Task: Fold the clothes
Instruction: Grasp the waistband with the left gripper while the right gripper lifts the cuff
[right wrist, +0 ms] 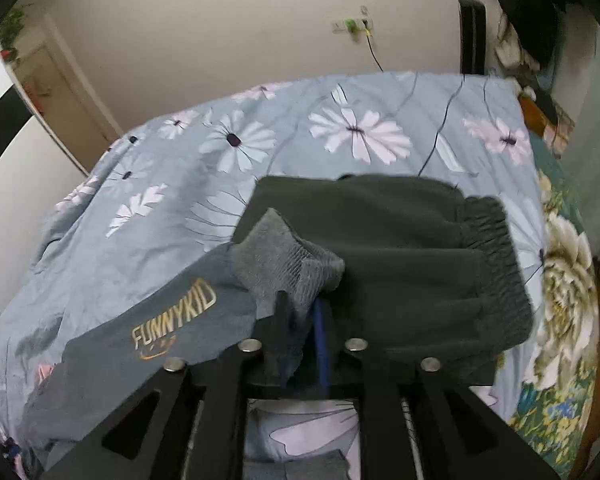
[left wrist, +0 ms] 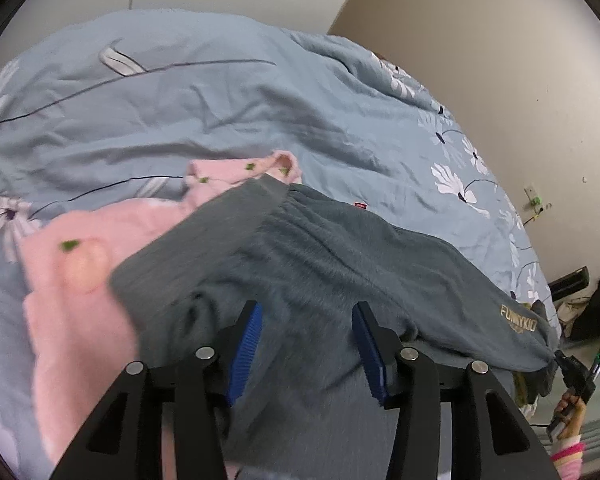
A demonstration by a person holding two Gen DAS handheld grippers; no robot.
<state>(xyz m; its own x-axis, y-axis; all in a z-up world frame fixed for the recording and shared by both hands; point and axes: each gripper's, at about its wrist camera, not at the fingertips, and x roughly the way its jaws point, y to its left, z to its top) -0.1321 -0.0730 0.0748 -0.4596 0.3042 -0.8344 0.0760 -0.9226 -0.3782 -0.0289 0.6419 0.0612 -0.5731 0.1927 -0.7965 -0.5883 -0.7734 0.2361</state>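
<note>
Grey "FUNNYKID" sweatpants stretch across the blue floral bed, lying partly over a pink garment. My left gripper is open, its blue pads apart just above the grey cloth, holding nothing. My right gripper is shut on the sweatpants' ribbed cuff and holds it up; the printed leg hangs to the left. In the left wrist view the right gripper pinches the pants at the far right. A darker grey garment with an elastic band lies folded behind the cuff.
The bed's blue floral cover fills both views. A beige wall with a socket runs along the far side. A green floral blanket lies on the right. Dark clutter sits in the corner.
</note>
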